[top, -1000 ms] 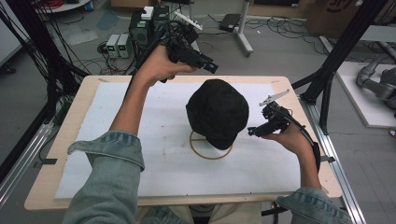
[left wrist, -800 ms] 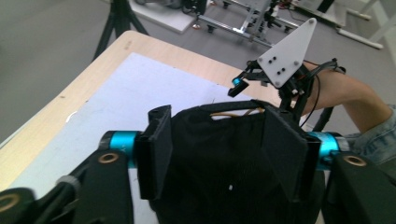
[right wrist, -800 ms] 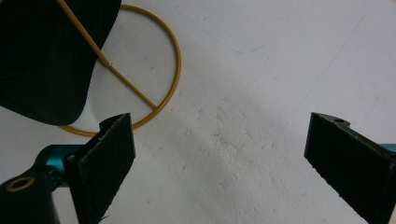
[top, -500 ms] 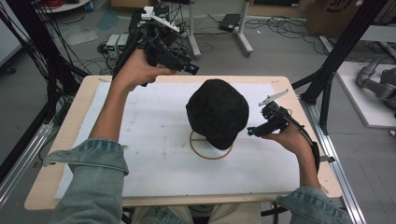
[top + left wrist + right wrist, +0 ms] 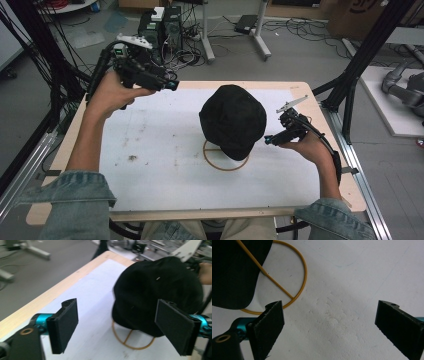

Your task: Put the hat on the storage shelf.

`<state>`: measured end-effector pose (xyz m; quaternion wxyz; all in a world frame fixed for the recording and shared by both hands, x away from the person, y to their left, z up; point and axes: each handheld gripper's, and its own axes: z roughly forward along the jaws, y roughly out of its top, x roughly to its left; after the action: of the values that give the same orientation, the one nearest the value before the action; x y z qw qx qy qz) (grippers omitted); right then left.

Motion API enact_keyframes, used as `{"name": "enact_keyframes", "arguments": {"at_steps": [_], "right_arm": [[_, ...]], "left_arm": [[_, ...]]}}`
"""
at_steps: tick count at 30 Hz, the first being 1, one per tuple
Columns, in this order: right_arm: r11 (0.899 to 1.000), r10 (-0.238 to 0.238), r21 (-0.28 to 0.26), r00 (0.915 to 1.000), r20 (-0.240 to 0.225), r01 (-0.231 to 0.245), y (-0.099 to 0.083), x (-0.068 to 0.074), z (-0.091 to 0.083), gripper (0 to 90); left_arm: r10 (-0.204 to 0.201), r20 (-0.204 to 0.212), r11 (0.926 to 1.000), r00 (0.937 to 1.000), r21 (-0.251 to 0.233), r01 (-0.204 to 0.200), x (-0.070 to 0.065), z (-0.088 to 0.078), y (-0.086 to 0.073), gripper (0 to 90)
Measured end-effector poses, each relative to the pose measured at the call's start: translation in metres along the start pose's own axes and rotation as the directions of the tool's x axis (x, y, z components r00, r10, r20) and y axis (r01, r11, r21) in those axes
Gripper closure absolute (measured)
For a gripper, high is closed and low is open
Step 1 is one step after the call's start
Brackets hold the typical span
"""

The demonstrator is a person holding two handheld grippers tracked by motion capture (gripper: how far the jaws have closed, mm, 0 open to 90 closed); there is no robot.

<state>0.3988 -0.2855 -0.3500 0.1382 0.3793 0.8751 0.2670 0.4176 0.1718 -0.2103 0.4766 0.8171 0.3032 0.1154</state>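
Holding low at the near right, the right hand-held gripper (image 5: 270, 140) points its tips at the near right edge of the black fabric cap (image 5: 233, 120), just beside the brim and not touching it. Its jaws stand wide apart with nothing between them; the right gripper view looks straight down on the white desk cover (image 5: 352, 290) through that gap. That wrist is bent inward, forearm coming up from the near edge of the desk (image 5: 200, 215).

Moving to the middle: the cap sits on a thin orange wire ring stand (image 5: 220, 162), roughly at the desk's centre, crown up, its long axis running from far to near with the brim drooping toward the person.

Farther out, the left hand-held gripper (image 5: 172, 86) hangs above the far left corner, well apart from the cap, aimed across at it. Its jaws have just been opening and now stand wide, empty; the left gripper view frames the cap beyond them. That arm is stretched long and raised.

So the right hand is plainly the nearer one, and any next grasp on the brim looks like its job.
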Motion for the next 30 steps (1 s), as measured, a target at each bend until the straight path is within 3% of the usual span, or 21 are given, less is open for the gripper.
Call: {"name": "enact_keyframes", "arguments": {"at_steps": [3, 9, 13, 15, 17, 19, 23, 25, 30], "right_arm": [[1.000, 0.001, 0.001, 1.0000, 0.000, -0.001, 0.000, -0.001, 0.001, 8.3], [1.000, 0.002, -0.002, 1.0000, -0.003, -0.002, 0.003, -0.001, 0.004, 8.3], [1.000, 0.000, -0.008, 1.0000, -0.009, 0.000, 0.006, 0.000, 0.004, 8.3], [1.000, 0.002, -0.009, 1.0000, -0.007, -0.002, 0.007, -0.001, 0.004, 8.3], [1.000, 0.005, -0.010, 1.0000, -0.007, -0.005, 0.007, -0.002, 0.004, 8.3], [1.000, 0.005, -0.008, 1.0000, -0.006, -0.005, 0.006, -0.003, 0.004, 8.3], [1.000, 0.008, -0.007, 1.0000, -0.003, -0.008, 0.006, -0.004, 0.004, 8.3], [1.000, 0.006, -0.006, 1.0000, -0.004, -0.006, 0.006, -0.003, 0.004, 8.3], [1.000, 0.006, -0.004, 1.0000, -0.004, -0.006, 0.006, -0.003, 0.005, 8.3]], "left_arm": [[-0.023, -0.090, 0.9997, 0.9957, -0.002, 0.023, 0.003, -0.013, -0.018, 18.0], [-0.066, -0.221, 0.9974, 0.9730, 0.015, 0.071, 0.013, -0.031, -0.066, 15.4], [-0.093, -0.251, 0.9953, 0.9634, 0.001, 0.096, 0.017, -0.034, -0.086, 14.8], [-0.098, -0.279, 0.9948, 0.9553, 0.000, 0.102, 0.017, -0.034, -0.095, 14.5], [-0.096, -0.284, 0.9949, 0.9539, 0.002, 0.101, 0.016, -0.034, -0.100, 14.4], [-0.083, -0.309, 0.9962, 0.9473, 0.001, 0.088, 0.013, -0.035, -0.103, 14.4], [-0.073, -0.315, 0.9971, 0.9464, -0.002, 0.076, 0.009, -0.037, -0.108, 14.4], [-0.077, -0.305, 0.9968, 0.9491, -0.005, 0.080, 0.010, -0.038, -0.109, 14.5], [-0.082, -0.322, 0.9963, 0.9434, -0.002, 0.085, 0.012, -0.039, -0.110, 14.5]]}}
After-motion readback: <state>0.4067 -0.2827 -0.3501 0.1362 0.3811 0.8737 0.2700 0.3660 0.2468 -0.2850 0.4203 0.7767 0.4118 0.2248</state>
